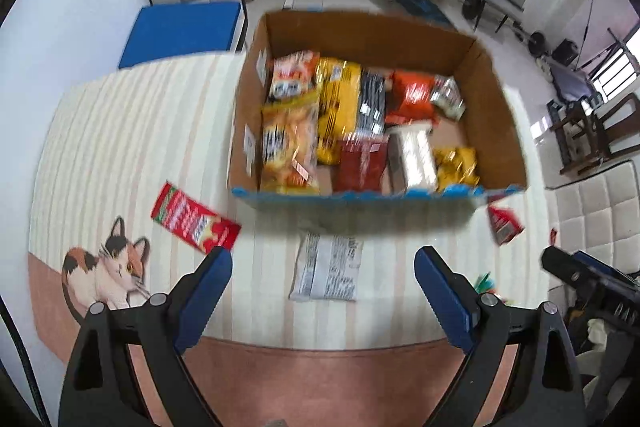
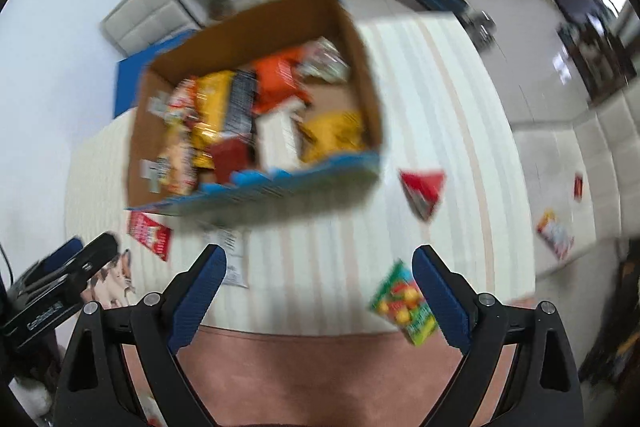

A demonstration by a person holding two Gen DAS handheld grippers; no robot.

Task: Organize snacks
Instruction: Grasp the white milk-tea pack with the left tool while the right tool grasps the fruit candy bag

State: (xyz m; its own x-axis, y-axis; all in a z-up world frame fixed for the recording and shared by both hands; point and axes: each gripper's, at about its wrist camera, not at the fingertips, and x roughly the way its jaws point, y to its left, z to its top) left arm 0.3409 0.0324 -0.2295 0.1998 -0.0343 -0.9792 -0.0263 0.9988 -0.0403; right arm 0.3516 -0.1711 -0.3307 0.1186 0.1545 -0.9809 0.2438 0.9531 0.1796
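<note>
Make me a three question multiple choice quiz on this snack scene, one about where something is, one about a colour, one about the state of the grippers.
1. Where does the white packet lie?
A. inside the box
B. on the striped cloth in front of the box
C. on the chair

2. What colour is the near top edge of the cardboard box?
A. blue
B. green
C. pink

3. How do the left gripper and right gripper stand?
A. both open and empty
B. both shut on snacks
C. left shut on a packet, right open

Answers: 1 B, it lies flat on the cloth before the box; 2 A, a blue strip runs along that edge; 3 A, the fingers of each stand wide apart with nothing between them.
</note>
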